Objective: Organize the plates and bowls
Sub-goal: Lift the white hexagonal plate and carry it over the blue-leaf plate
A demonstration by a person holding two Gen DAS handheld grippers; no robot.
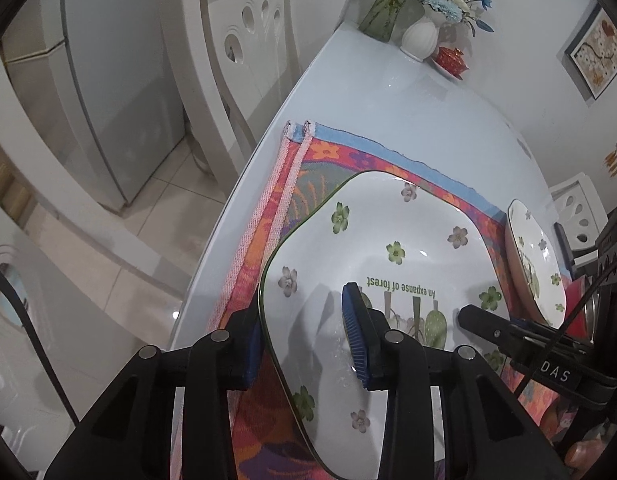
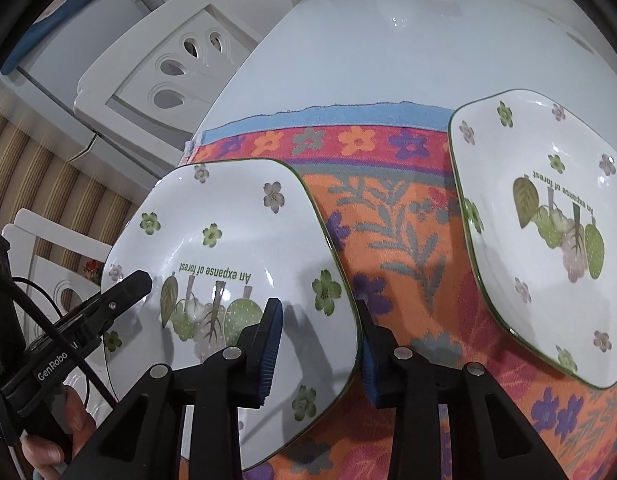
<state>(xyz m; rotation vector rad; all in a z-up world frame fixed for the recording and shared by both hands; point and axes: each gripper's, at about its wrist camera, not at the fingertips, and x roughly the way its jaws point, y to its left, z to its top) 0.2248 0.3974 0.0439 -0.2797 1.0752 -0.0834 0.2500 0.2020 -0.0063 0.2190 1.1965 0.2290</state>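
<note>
Square white ceramic plate with flower print (image 2: 228, 248) is clamped at opposite rims by both claws: the left claw (image 1: 304, 344) on its left edge, the right claw (image 2: 320, 344) on its right edge. It lies on a floral orange cloth (image 2: 392, 216) over the pale worktop (image 2: 388, 48), a matching second plate (image 2: 548, 232) well apart.

Plates (image 2: 228, 240) look like glossy glazed ceramic, the mat (image 2: 388, 220) at 3 o'clock of the near one is rough woven cloth, tabletop (image 2: 388, 40) smooth and shiny.
</note>
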